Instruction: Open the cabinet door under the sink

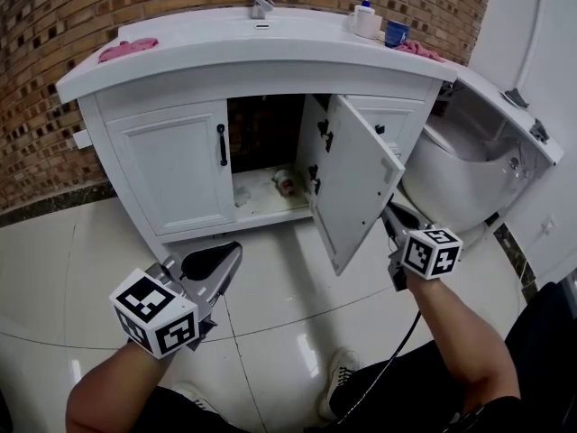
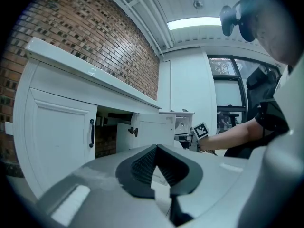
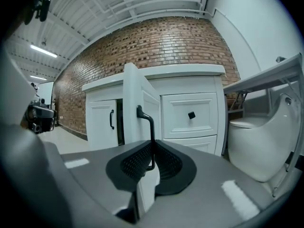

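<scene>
**Nearest me, the left gripper (image 2: pixel 156 148) idle; right gripper (image 3: pixel 151 148) on the open cabinet door (image 1: pixel 352 183)**

I see the white vanity cabinet (image 1: pixel 171 165) standing against the brick wall (image 1: pixel 54 25), its left door closed, and a toilet (image 1: pixel 460 179) just to its right. The cabinet door under the sink (image 1: pixel 262 27) is swung wide over the tiled floor (image 1: pixel 297 296), showing the dark inside. My right fingers are closed on its thin black handle (image 3: pixel 145 115), which runs up between the pads. My left fingers are pressed together on nothing, low over the floor.
</scene>
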The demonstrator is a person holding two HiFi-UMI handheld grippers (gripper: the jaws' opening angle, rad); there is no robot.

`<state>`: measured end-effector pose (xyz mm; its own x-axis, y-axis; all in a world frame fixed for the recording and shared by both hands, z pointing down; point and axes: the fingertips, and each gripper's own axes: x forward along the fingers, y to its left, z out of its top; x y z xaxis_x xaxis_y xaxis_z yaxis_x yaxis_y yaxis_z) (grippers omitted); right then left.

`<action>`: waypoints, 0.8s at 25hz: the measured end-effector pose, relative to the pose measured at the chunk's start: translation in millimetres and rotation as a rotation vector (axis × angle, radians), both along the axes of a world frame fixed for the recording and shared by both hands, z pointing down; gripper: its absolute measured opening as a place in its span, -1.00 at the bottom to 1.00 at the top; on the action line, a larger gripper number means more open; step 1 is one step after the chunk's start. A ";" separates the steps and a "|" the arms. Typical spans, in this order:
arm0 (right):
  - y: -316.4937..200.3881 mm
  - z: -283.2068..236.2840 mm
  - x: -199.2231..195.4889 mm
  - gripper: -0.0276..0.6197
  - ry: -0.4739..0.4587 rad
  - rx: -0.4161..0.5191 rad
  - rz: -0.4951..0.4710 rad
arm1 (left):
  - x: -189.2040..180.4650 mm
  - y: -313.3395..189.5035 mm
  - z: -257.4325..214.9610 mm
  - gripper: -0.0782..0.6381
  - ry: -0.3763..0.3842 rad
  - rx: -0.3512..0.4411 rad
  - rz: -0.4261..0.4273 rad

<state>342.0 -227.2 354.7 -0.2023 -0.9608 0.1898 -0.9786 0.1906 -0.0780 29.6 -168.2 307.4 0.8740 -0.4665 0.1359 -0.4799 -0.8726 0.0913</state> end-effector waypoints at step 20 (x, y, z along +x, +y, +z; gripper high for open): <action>29.9 -11.5 -50.9 -0.89 -0.086 -0.084 -0.052 | 7.6 0.7 11.1 -0.76 -0.036 -0.003 0.014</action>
